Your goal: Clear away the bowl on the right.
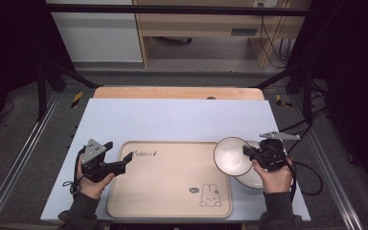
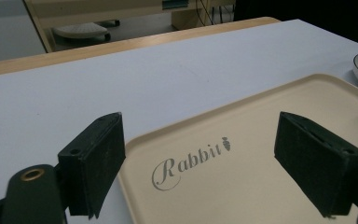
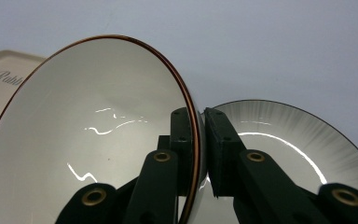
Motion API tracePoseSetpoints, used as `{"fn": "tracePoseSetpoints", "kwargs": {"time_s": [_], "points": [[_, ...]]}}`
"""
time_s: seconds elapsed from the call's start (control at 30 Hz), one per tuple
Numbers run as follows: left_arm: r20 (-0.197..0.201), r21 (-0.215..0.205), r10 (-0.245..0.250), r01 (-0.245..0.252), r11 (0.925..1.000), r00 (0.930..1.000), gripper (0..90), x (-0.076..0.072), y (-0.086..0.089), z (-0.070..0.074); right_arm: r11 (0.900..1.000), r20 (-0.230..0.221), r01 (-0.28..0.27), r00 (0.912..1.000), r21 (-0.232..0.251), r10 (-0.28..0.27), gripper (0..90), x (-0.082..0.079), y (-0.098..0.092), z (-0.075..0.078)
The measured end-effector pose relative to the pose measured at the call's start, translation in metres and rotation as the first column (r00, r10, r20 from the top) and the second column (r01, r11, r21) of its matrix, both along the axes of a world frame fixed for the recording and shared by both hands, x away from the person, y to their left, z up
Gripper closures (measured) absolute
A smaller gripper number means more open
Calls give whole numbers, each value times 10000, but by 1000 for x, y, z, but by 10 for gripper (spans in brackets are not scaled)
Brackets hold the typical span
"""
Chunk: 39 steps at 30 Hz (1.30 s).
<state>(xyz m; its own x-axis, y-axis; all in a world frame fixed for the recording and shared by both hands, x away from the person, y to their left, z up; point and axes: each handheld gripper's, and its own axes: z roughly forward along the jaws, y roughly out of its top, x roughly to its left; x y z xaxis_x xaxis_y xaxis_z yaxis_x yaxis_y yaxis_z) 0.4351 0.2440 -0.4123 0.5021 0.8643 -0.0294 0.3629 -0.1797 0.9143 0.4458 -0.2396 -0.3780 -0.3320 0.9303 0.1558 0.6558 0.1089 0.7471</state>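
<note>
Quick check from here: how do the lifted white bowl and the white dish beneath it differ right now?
The white bowl with a brown rim is clamped in the right gripper and tilted; the shallow white dish lies flat on the blue table mat. The bowl is deeper, the dish flatter with faint radial streaks. Both are glossy white and dark-rimmed.

A pale blue-grey table (image 1: 172, 117) bears a beige rabbit-printed tray (image 1: 167, 187) and, just right, a bowl (image 1: 253, 181).

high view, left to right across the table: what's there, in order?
left gripper → tray → lifted bowl → right gripper, clamped on that bowl's rim. The second bowl sits under the lifted one, so it's left out of the order.
</note>
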Motion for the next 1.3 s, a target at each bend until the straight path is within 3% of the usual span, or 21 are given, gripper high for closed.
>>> {"fn": "tracePoseSetpoints", "kwargs": {"time_s": [1.3], "points": [[-47, 73, -114, 114, 9999, 9999, 156, 0, -2, 0, 9916, -180, -1292, 9915, 14, 1292, 821, 18, 55, -3]]}}
